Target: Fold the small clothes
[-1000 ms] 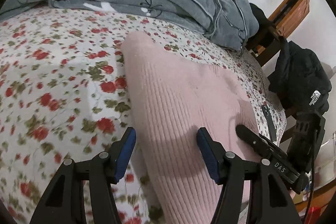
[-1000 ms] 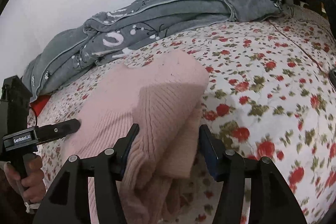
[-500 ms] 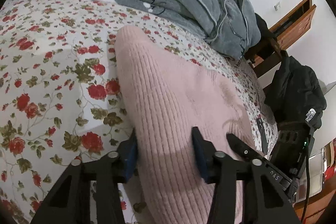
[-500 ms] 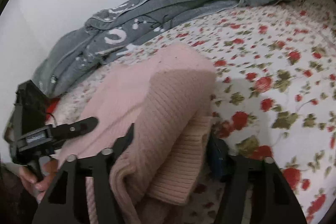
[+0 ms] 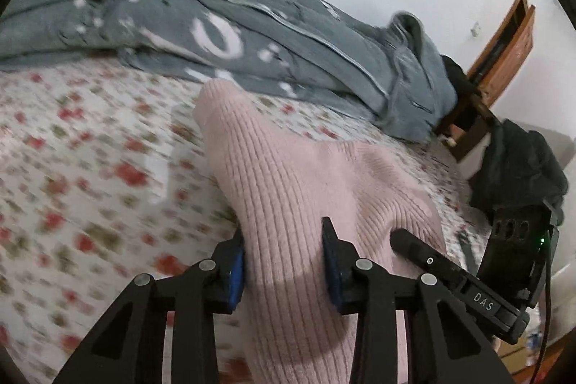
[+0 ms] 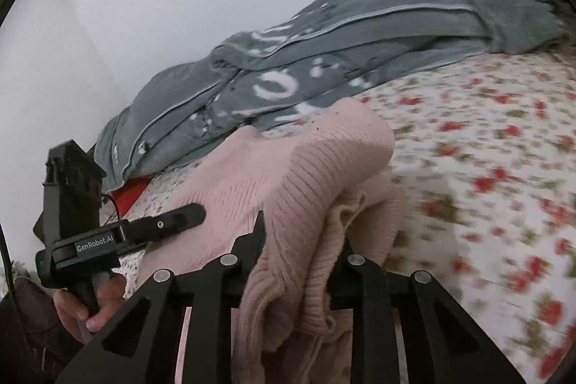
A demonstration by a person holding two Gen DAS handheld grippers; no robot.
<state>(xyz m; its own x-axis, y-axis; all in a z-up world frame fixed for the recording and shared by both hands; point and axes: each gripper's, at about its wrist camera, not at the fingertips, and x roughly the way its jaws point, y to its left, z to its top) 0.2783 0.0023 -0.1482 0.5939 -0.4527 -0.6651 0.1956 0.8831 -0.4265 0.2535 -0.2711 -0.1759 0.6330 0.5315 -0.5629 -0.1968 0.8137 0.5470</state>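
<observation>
A pink ribbed knit sweater lies on the floral bed sheet, its near edge raised off the bed. My left gripper is closing, and its blue pads press a fold of the sweater's left side. In the right wrist view the sweater is doubled over and bunched. There my right gripper is closing too, with thick layers of knit squeezed between its fingers. Each gripper shows in the other's view: the right one, and the left one held by a hand.
A crumpled grey blanket with white patterns lies along the far side of the bed against the white wall. A wooden cabinet and a dark jacket stand off the bed's right end. Something red peeks from under the blanket.
Both grippers went from open around the sweater's near edge to clamped on it. They have since lifted and carried it toward the blanket, bunching the fabric.
</observation>
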